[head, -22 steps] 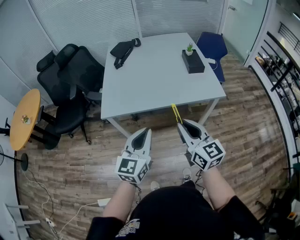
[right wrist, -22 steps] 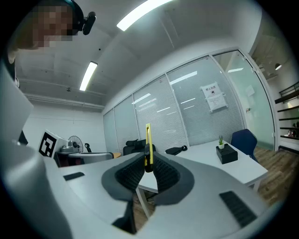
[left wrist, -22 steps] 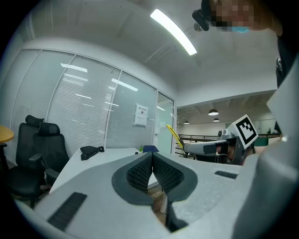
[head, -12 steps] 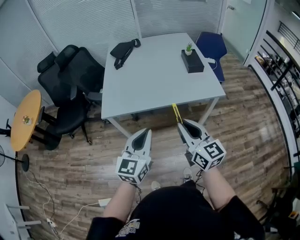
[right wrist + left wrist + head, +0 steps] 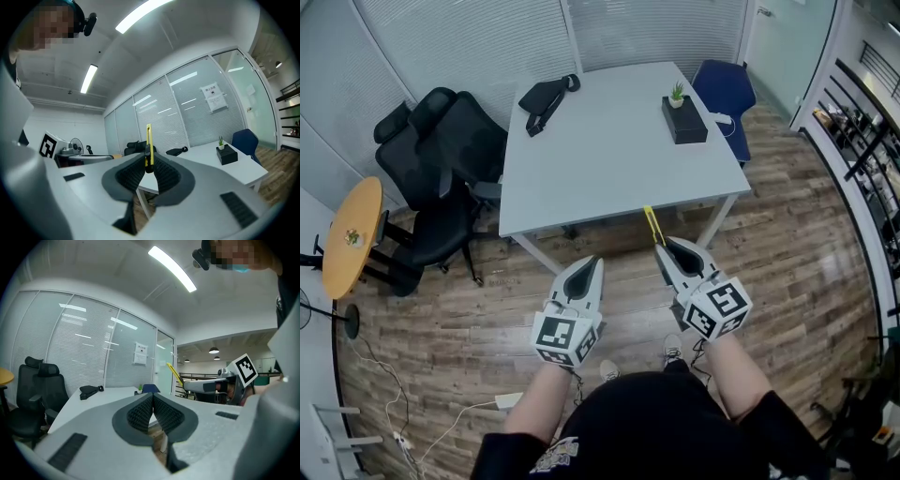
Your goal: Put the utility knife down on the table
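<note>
A slim yellow utility knife (image 5: 652, 226) sticks out past the tips of my right gripper (image 5: 662, 245), which is shut on it; in the right gripper view the utility knife (image 5: 148, 145) stands upright between the closed jaws. It hovers over the front edge of the white table (image 5: 609, 150). My left gripper (image 5: 593, 262) hangs to the left, over the wooden floor before the table, shut with nothing in it; in the left gripper view its pads meet at the left gripper (image 5: 152, 396).
On the table lie a black bag (image 5: 546, 97) at the far left corner and a black box with a small plant (image 5: 682, 120) at the far right. Black office chairs (image 5: 441, 159) stand left of the table, a blue chair (image 5: 724, 92) right, a round wooden table (image 5: 349, 238) far left.
</note>
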`<state>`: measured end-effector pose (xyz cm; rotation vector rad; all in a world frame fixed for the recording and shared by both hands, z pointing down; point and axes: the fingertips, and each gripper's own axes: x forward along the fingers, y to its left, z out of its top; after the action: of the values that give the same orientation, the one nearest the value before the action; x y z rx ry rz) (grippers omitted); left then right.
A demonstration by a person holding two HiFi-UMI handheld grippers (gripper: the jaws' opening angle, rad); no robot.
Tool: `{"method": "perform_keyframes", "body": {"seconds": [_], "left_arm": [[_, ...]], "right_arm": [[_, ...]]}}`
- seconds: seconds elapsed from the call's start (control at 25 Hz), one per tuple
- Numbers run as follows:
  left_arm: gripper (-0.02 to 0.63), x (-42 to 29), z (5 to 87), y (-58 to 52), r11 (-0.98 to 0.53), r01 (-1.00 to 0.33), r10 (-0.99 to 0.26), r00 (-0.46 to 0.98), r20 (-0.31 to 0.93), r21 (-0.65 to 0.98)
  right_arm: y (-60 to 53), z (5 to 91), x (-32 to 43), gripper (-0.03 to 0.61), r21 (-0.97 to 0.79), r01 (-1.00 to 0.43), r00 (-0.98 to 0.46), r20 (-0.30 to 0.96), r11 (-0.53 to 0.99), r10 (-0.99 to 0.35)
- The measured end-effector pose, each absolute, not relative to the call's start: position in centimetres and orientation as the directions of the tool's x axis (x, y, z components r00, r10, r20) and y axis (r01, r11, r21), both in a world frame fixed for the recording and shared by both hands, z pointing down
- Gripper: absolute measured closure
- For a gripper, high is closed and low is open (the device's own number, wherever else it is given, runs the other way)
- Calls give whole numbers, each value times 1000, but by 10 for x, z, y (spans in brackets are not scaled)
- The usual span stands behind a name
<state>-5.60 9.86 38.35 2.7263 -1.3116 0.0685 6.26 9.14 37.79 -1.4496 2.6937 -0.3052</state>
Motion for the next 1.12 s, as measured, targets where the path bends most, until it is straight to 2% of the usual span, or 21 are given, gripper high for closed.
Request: {"method": "perform_keyframes", "body": {"seconds": [1.12], "left_arm": [[607,79,383,58,-468,-881,-874,473,106,69]], "right_arm": [[25,382,202,520,-231,-716,-680,19,659,-733]]}}
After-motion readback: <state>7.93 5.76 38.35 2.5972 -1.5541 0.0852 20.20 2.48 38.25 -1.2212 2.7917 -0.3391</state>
